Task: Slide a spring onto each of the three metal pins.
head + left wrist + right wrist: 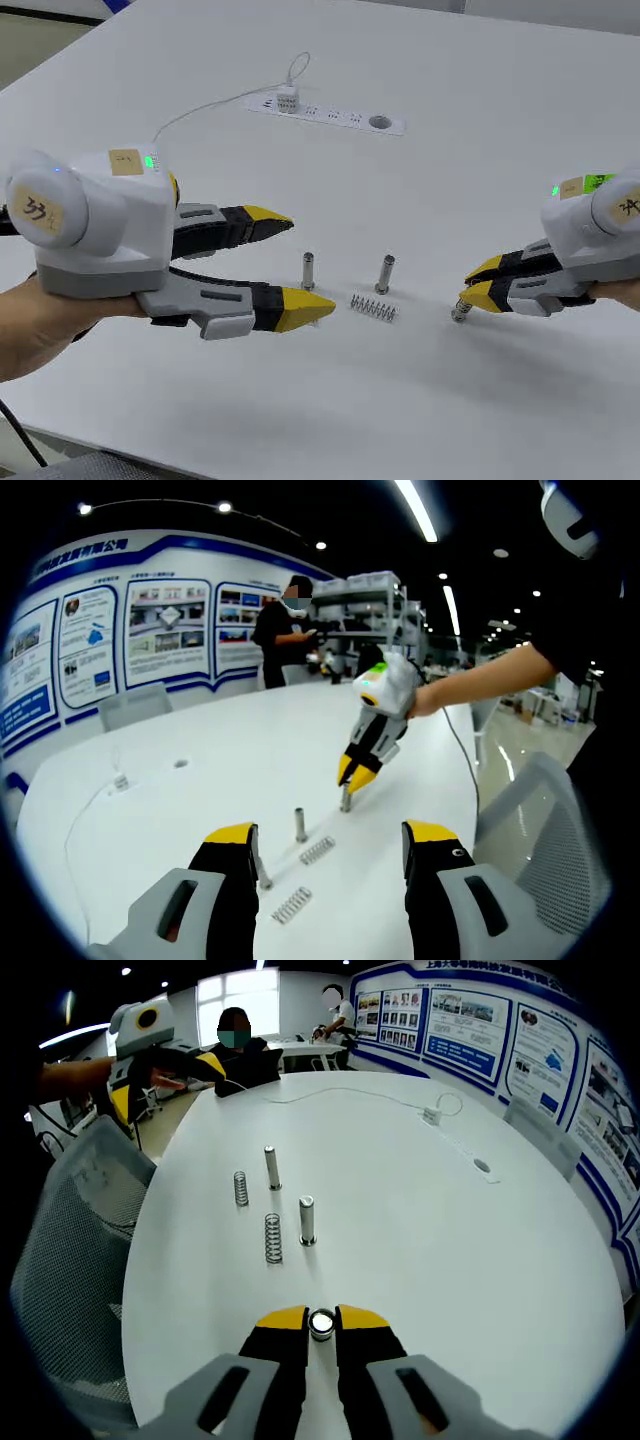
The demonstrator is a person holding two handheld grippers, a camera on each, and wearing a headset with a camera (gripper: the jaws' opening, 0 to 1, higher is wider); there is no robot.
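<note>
Two bare metal pins stand upright on the white table. One spring lies flat just in front of them. In the left gripper view two springs lie between the open jaws. My left gripper hovers open just left of the pins, holding nothing. My right gripper is shut on the top of the third pin, which stands on the table to the right. That pin's round top sits between the yellow tips of the right gripper.
A white power strip with a plugged-in charger and cable lies at the far middle of the table. A grey mesh chair stands beside the table edge. People stand in the background past the table.
</note>
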